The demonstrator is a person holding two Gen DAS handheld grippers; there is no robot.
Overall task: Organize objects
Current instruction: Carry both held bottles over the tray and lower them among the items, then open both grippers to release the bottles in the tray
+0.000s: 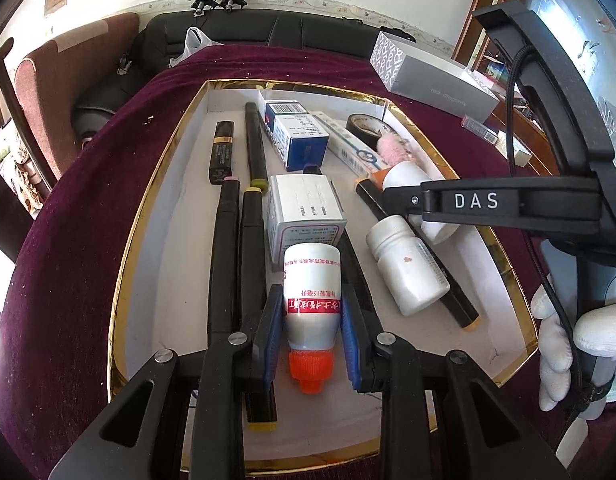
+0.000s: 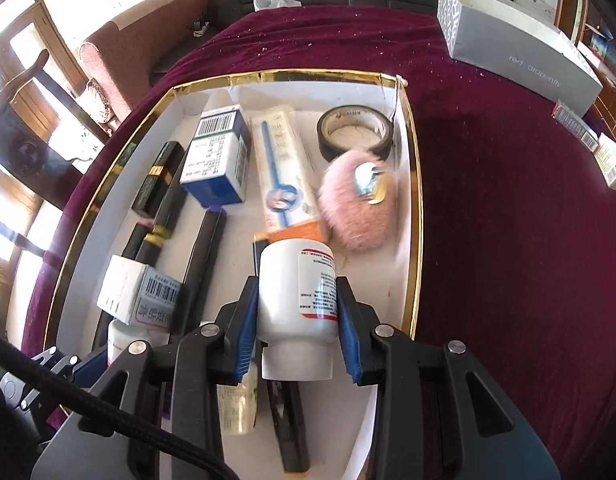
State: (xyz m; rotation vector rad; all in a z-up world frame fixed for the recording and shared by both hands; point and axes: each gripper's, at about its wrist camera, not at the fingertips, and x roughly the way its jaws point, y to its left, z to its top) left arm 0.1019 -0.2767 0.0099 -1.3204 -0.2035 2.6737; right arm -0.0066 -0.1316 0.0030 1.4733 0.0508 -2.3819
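Your left hand-held gripper [image 1: 311,334] clamps the orange-capped bottle [image 1: 311,304]; your right hand-held gripper [image 2: 297,326] clamps a white bottle [image 2: 296,292], both over the tray [image 2: 412,200].

the table [image 2: 508,200] wears a dark maroon velvet cloth [image 1: 68,280] flecked with pale crumbs, and a shallow white tray with a gold rim [image 2: 416,184] sits on it, filling most of the near side. toward the far right corner a long grey box [image 2: 520,44] with a patterned end lies flat on the cloth, well apart from the tray. past that, along the table's right edge, rest a small barcoded carton [image 2: 576,126] and a second little box [image 2: 612,164] just beside it.
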